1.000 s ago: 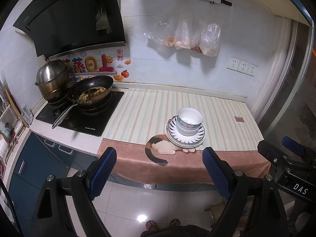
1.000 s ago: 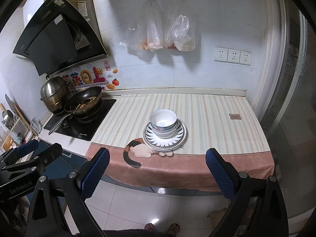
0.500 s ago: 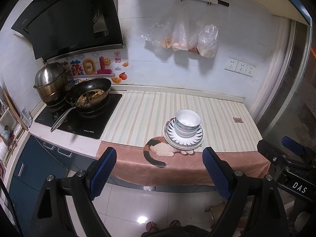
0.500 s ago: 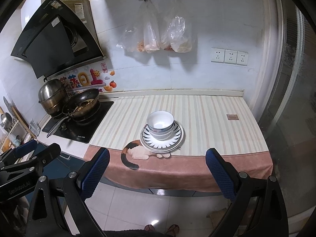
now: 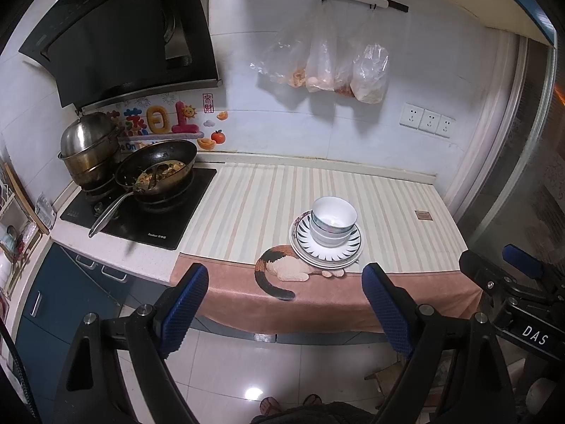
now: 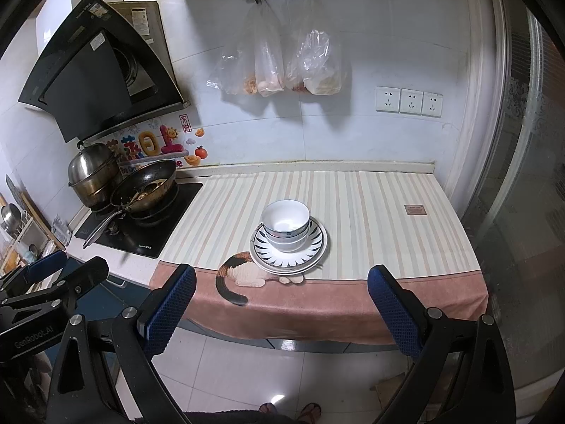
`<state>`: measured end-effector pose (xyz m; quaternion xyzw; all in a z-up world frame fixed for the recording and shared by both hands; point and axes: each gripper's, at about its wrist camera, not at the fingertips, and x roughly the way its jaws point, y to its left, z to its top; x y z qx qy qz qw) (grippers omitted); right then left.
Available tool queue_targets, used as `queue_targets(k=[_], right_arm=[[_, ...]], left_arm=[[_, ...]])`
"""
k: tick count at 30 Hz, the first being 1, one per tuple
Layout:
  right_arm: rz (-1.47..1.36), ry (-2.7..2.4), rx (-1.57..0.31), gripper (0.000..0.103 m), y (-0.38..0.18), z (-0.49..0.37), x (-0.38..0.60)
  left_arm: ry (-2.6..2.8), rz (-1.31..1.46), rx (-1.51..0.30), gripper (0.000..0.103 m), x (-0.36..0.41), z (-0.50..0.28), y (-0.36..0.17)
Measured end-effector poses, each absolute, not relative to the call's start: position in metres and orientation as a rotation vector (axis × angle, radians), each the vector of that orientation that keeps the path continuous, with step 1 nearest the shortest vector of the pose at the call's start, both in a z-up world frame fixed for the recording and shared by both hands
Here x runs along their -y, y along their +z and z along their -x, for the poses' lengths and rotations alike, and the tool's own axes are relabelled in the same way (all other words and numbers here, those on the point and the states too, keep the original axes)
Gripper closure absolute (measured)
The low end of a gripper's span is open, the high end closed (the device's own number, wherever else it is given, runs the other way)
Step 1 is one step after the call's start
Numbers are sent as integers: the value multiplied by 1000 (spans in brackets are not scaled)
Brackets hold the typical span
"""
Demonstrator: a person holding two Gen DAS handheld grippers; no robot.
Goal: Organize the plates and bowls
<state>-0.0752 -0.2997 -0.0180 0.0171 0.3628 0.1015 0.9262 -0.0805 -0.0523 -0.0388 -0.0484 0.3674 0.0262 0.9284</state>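
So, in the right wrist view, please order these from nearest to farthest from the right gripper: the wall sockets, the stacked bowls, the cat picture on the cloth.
From the right gripper:
1. Cat picture, at the cloth's front edge, slightly left.
2. Stacked bowls, on the plates behind it, mid-counter.
3. Wall sockets, high on the back wall, right.

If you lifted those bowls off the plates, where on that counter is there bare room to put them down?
Bare striped cloth lies right of the plates, around a small brown label, and left of them up to the stove. Behind the bowls, toward the wall, is bare too. The stove end is crowded: wok and steel pot.
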Motion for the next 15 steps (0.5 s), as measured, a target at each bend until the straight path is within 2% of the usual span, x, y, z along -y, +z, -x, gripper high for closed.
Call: queue_targets(k=[15], right_arm=[[-37,199,-739,3,-17,77,296]], left_arm=[[64,78,-735,14,52,81,-37]])
